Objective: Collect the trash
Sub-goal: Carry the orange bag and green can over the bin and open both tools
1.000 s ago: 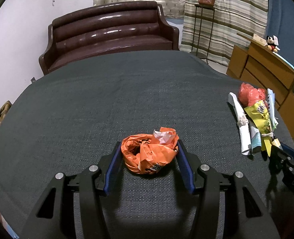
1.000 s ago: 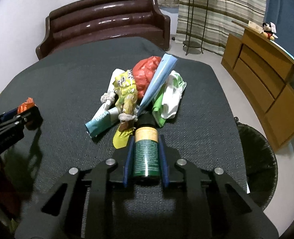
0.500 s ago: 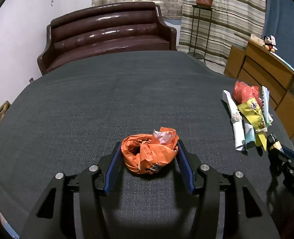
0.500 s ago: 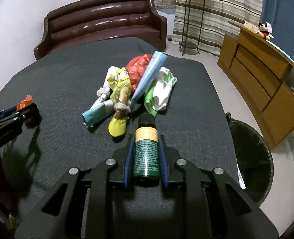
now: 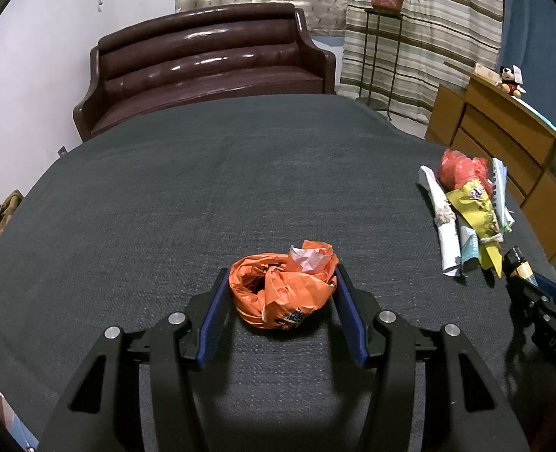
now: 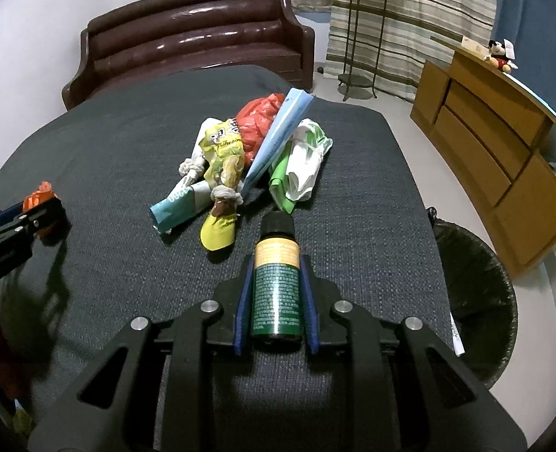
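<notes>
Trash sits in two places on the dark cloth-covered counter (image 5: 240, 173). Left tongs (image 5: 282, 303) are closed around a crumpled orange plastic bag (image 5: 283, 290), their blue pads pressed against its left and right sides; the bag rests on the cloth at the near middle of the left wrist view, with a scrap of white paper tucked in its top. Right tongs (image 6: 276, 295) grip a dark green bottle (image 6: 276, 288) with a yellow label band and a black cap — it lies along the fingers, cap pointing away toward the far side.

Just beyond the bottle's cap lies a heap of wrappers (image 6: 247, 158): a yellow snack bag, a red plastic bag, a pale blue packet leaning across them, a green-and-white bag on the right and a teal-and-white tube at the near left. A black mesh bin (image 6: 473, 301) stands on the floor to the right of the counter — near its right edge. A brown leather sofa (image 6: 187, 37) stands at the far end, and a wooden cabinet (image 6: 496, 143) is at the far right.
</notes>
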`<move>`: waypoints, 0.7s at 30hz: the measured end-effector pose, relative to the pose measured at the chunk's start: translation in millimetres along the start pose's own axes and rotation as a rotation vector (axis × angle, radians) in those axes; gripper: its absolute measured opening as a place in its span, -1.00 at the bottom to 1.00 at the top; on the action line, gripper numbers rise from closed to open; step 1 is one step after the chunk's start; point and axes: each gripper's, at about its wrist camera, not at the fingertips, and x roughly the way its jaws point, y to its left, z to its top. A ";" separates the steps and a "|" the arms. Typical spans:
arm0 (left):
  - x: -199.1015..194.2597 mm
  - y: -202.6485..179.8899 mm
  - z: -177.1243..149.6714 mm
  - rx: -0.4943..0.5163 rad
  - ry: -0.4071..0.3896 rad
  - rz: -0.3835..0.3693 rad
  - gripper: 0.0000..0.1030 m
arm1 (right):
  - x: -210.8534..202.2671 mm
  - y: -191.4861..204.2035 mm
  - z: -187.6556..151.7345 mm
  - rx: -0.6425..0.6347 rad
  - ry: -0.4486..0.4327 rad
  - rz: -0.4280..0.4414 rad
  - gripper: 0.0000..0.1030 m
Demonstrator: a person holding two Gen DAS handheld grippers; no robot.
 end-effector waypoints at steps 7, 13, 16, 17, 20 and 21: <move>-11.3 -24.1 -1.0 0.026 -0.027 -0.043 0.04 | -21.5 -14.8 0.9 0.030 -0.068 -0.006 -0.55; -19.1 -58.2 -2.3 0.070 -0.043 -0.106 0.03 | -35.4 -46.1 -1.0 0.065 -0.100 -0.037 -0.55; -23.1 -82.1 -3.4 0.105 -0.052 -0.149 0.03 | -41.7 -71.3 -4.5 0.090 -0.110 -0.067 -0.55; -23.9 -87.2 -3.3 0.112 -0.053 -0.159 0.03 | -43.2 -77.6 -5.7 0.097 -0.114 -0.074 -0.55; -28.8 -109.3 -4.1 0.146 -0.063 -0.194 0.04 | -49.1 -101.9 -9.5 0.122 -0.124 -0.103 -0.55; -30.3 -115.6 -4.0 0.155 -0.067 -0.204 0.04 | -50.6 -109.7 -11.2 0.131 -0.128 -0.112 -0.55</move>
